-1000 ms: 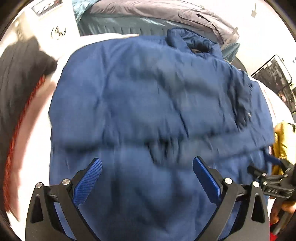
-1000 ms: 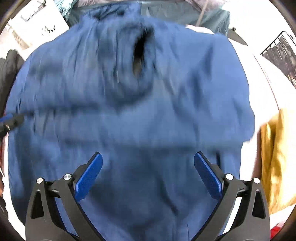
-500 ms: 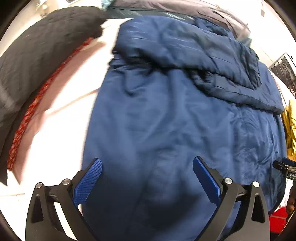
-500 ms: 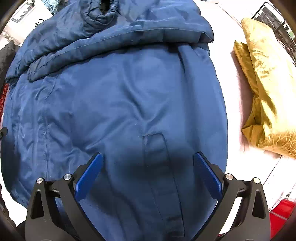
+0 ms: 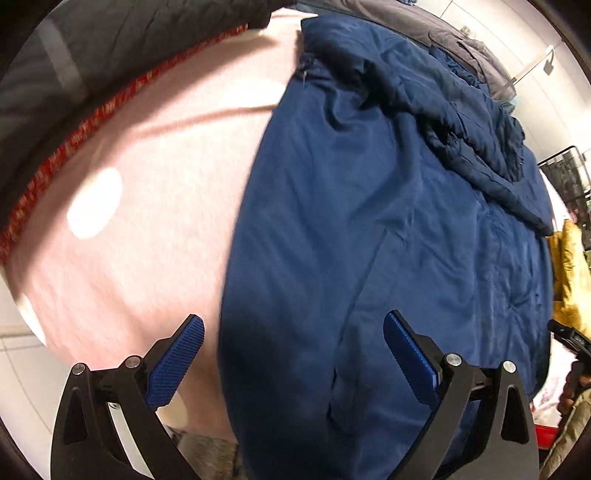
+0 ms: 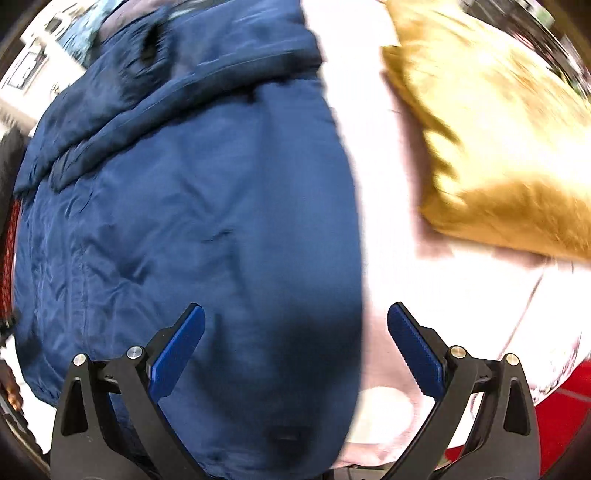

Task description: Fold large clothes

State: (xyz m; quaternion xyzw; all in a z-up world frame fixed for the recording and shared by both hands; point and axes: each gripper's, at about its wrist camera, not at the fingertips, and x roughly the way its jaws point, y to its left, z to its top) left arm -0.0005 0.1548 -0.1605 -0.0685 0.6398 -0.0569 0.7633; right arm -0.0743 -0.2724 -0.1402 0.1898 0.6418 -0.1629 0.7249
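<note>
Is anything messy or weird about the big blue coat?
A bit messy. The blue coat lies mostly flat on the pink sheet, but its top part is bunched and rumpled, with a flap folded over crookedly. Both grippers hover over it with jaws open, holding nothing. No tears or spills show.

Pale pink sheet (image 5: pixel 155 192) covers the surface. Dark grey/black garment w/ red patterned trim (image 5: pixel 92 110) lies along its far-left edge. Grey garment (image 5: pixel 443 33) bunched at the back. Gold shiny cushion (image 6: pixel 491 147) sits on the sheet, right side. Black wire rack (image 5: pixel 569 177) at far right. Red floor patch (image 6: pixel 561 406) lower right.
</note>
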